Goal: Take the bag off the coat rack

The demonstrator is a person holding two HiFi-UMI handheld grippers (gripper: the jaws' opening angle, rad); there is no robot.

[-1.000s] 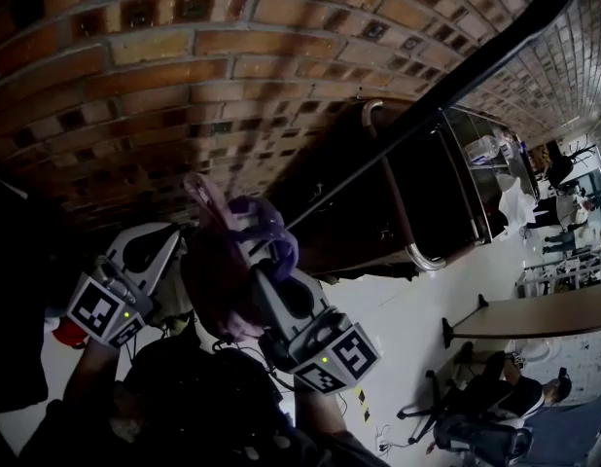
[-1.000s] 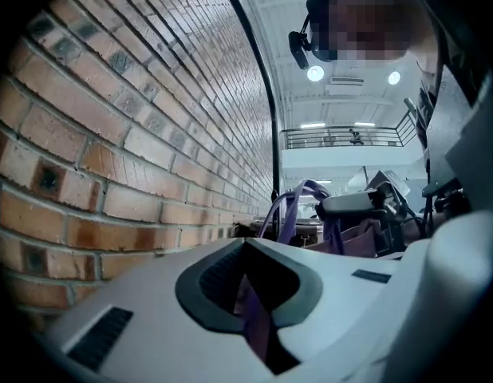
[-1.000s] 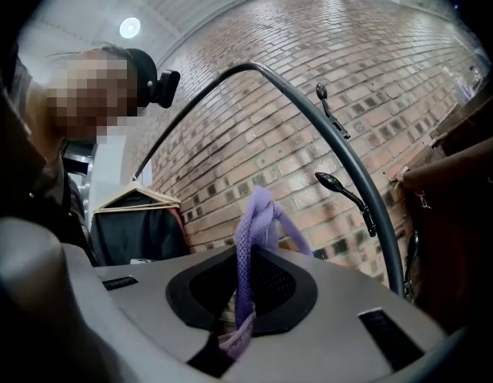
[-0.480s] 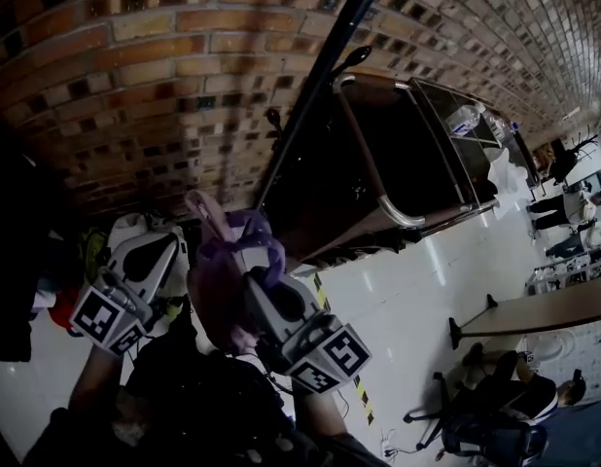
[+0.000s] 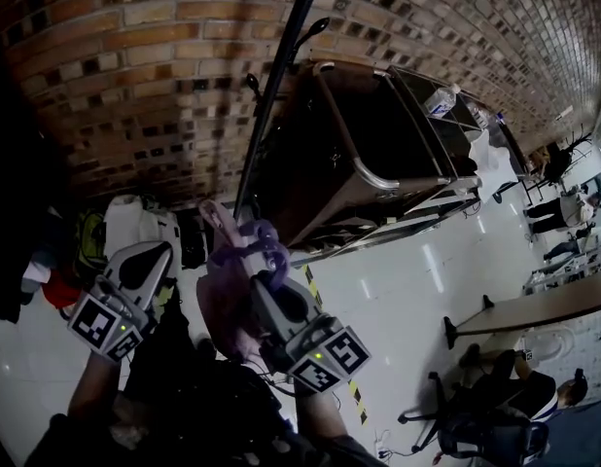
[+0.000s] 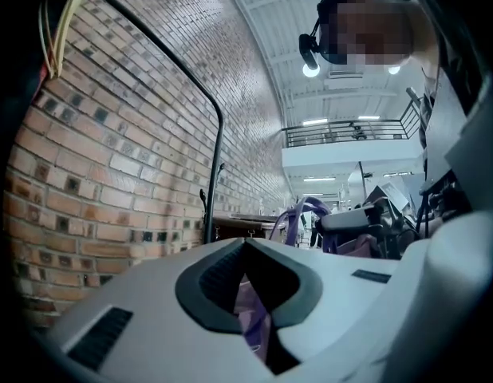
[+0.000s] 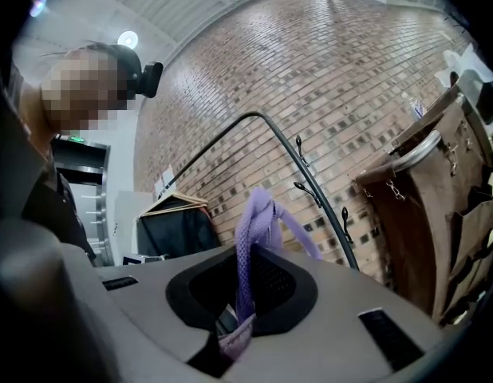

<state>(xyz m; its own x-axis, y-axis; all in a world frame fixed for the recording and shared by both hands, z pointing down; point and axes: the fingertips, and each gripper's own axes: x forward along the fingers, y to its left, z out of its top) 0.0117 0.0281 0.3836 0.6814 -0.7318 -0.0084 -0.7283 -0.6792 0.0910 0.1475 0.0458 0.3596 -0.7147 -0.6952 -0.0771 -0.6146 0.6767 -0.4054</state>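
Observation:
The purple bag (image 5: 223, 300) hangs free of the black coat rack (image 5: 276, 76) and in front of my chest. Its handles (image 5: 252, 239) stick up above my right gripper (image 5: 266, 280), which is shut on the bag's strap (image 7: 246, 238). That strap runs up out of the jaws of the right gripper (image 7: 238, 313), with the rack (image 7: 310, 174) behind it. My left gripper (image 5: 159, 253) is left of the bag, a little apart. In the left gripper view the jaws of the left gripper (image 6: 250, 313) stand close together with purple showing in the slot. The handles (image 6: 304, 212) and right gripper (image 6: 362, 218) lie beyond.
A brick wall (image 5: 135, 86) stands behind the rack. A brown cart with a metal rail (image 5: 378, 154) stands right of it. On the floor are a white container (image 5: 135, 217) and striped tape (image 5: 315, 285). A table (image 5: 534, 314) and a seated person (image 5: 495, 402) are at far right. A dark garment (image 7: 175, 230) hangs on a hanger.
The rack pole and the cart have swung left and more upright in my view. The bag stays in my right gripper, and both grippers keep about the same places in my view.

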